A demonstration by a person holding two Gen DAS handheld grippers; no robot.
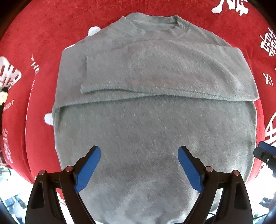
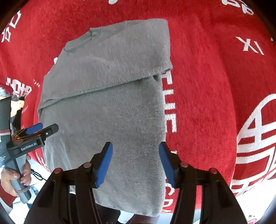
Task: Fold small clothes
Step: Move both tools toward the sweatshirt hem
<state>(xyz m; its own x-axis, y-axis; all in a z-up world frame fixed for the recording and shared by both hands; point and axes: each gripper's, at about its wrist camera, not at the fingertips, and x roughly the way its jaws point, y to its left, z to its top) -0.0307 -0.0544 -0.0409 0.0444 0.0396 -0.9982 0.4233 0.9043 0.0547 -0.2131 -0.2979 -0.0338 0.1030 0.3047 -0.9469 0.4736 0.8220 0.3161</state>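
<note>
Sweater (image 1: 155,120) flat on cloth-covered bench (image 1: 43,43), collar (image 1: 155,22) at far end, both sleeves folded across chest. Left gripper (image 1: 139,165) over near hem, right gripper (image 2: 135,162) over sweater's right edge.

light: bright, even | shadows: faint | edges: heavy fisheye bending (dark corners) | focus: slightly soft

A red plush cloth (image 1: 172,10) printed with white lettering and emblems covers the bench and fills nearly the whole background of both wrist views. Its near edge drops away at the bottom left of the left wrist view, where a pale, brightly lit patch (image 1: 15,198) shows below it, too blurred to make out. The light is even and soft, casting no hard shadows on the cloth.
</note>
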